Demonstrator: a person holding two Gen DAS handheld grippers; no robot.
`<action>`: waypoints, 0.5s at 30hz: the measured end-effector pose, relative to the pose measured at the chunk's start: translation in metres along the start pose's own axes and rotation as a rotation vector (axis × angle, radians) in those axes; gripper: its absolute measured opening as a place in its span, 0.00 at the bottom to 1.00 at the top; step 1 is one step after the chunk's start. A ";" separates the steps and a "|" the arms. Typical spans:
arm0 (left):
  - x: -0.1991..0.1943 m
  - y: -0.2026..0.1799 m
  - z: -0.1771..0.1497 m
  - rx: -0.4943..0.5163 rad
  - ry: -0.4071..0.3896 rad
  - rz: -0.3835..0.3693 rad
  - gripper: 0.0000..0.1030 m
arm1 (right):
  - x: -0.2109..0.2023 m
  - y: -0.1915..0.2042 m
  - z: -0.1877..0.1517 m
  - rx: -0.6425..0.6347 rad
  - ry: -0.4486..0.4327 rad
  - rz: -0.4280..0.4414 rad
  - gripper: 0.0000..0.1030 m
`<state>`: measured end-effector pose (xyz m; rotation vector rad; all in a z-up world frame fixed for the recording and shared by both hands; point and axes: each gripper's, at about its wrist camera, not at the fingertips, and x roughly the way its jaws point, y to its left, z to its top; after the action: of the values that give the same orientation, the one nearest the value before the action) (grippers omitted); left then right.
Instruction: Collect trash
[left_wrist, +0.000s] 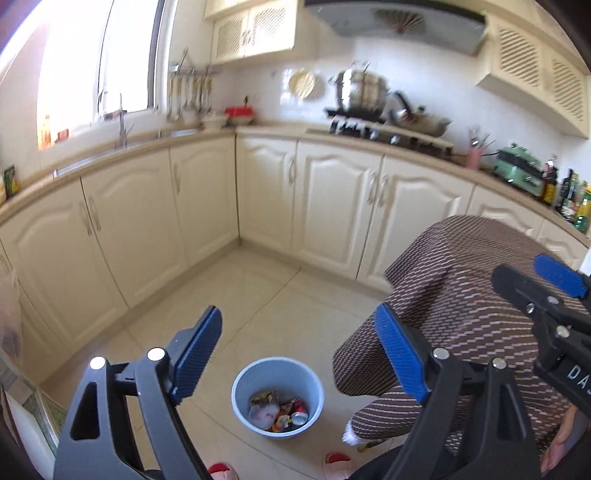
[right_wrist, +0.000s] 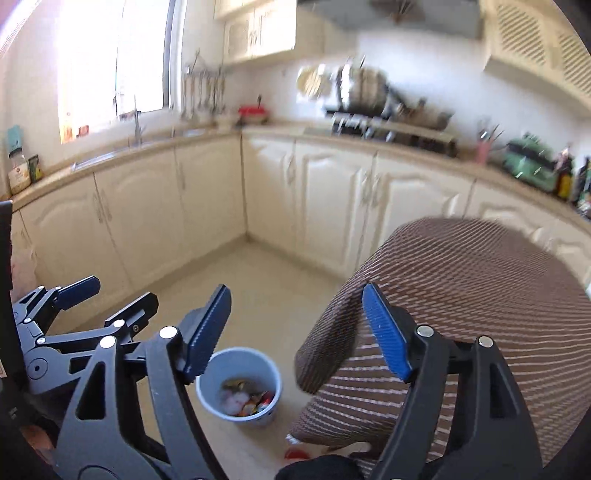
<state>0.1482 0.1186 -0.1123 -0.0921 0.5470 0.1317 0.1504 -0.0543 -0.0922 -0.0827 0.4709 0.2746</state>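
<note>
A light blue bin (left_wrist: 277, 397) stands on the tiled floor below both grippers, and wrappers, a crushed can and white paper (left_wrist: 280, 411) lie in it. In the left wrist view my left gripper (left_wrist: 295, 354) is open high above the bin with nothing between its blue pads (left_wrist: 197, 352). The right gripper (left_wrist: 554, 280) shows at the right edge there. The right wrist view has my right gripper (right_wrist: 295, 332) open and empty above the same bin (right_wrist: 238, 387), with the left gripper (right_wrist: 79, 291) at its left.
A person's leg in brown striped trousers (left_wrist: 454, 314) fills the right side, beside the bin, and red slippers (left_wrist: 338, 459) are on the floor. Cream cabinets (left_wrist: 221, 199) line the corner behind, and on their counter are a sink, a stove with pots (left_wrist: 364, 92) and bottles.
</note>
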 end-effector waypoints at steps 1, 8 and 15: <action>-0.017 -0.007 0.002 0.011 -0.025 -0.004 0.81 | -0.018 -0.005 0.001 0.003 -0.031 -0.015 0.75; -0.102 -0.040 0.008 0.050 -0.141 -0.031 0.87 | -0.106 -0.033 0.001 0.015 -0.153 -0.075 0.80; -0.168 -0.070 0.014 0.072 -0.266 -0.036 0.91 | -0.178 -0.056 -0.001 0.013 -0.269 -0.135 0.85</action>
<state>0.0239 0.0344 -0.0090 -0.0135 0.2845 0.0867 0.0136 -0.1508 -0.0110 -0.0635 0.1986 0.1475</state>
